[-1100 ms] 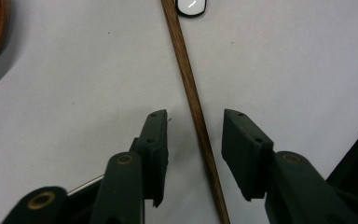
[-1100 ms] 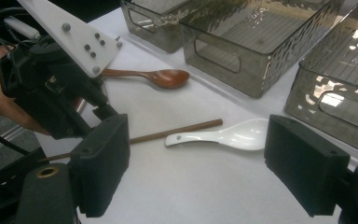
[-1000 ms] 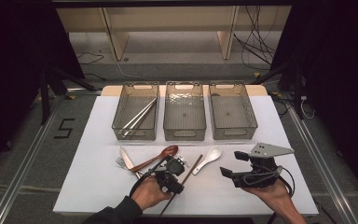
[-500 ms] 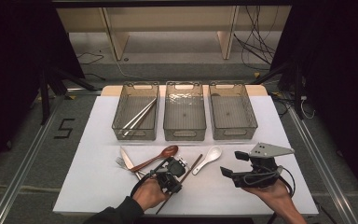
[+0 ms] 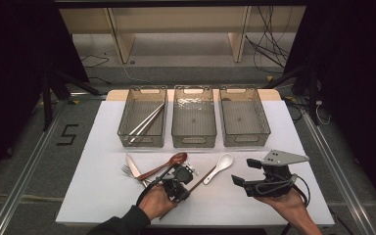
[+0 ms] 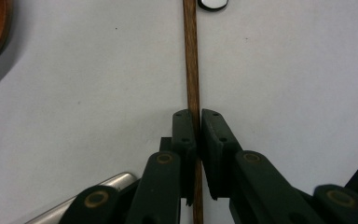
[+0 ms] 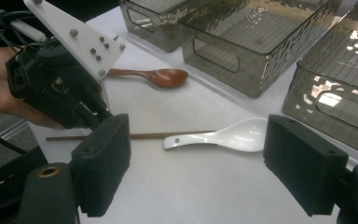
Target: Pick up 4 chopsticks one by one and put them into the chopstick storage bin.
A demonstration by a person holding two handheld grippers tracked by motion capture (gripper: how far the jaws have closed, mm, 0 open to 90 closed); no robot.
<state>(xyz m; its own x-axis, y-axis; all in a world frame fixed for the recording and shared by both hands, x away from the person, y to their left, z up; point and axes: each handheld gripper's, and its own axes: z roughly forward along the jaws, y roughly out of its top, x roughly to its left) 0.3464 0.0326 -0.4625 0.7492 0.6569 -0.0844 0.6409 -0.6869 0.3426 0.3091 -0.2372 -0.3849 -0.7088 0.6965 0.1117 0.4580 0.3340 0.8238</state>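
Left tongs: my left tongs (image 6: 193,140) are closed down on the wooden chopstick (image 6: 191,70), one jaw pressed to each side of it, low over the tabletop (image 5: 103,196).
Chopstick: it lies flat on the white tabletop, running straight out ahead of my left jaws; in the right gripper view it (image 7: 144,136) passes behind the handle of the white spoon (image 7: 223,136).
Right tongs: my right tongs (image 7: 196,168) are spread wide with nothing between them, held above the tabletop to the right of the white spoon and well apart from the chopstick.
White spoon: it (image 5: 220,166) rests on the tabletop between my two hands, bowl towards the bins.
Wooden spoon: it (image 5: 164,165) lies just left of my left hand (image 5: 156,200), bowl near the middle bin (image 5: 194,139).
Knife and fork: a knife (image 5: 133,166) and a fork (image 5: 126,170) lie beside the wooden spoon's handle.
Bins: three clear bins stand in a row at the far side; the left bin (image 5: 127,137) has a pair of metal chopsticks (image 5: 147,122) in it.
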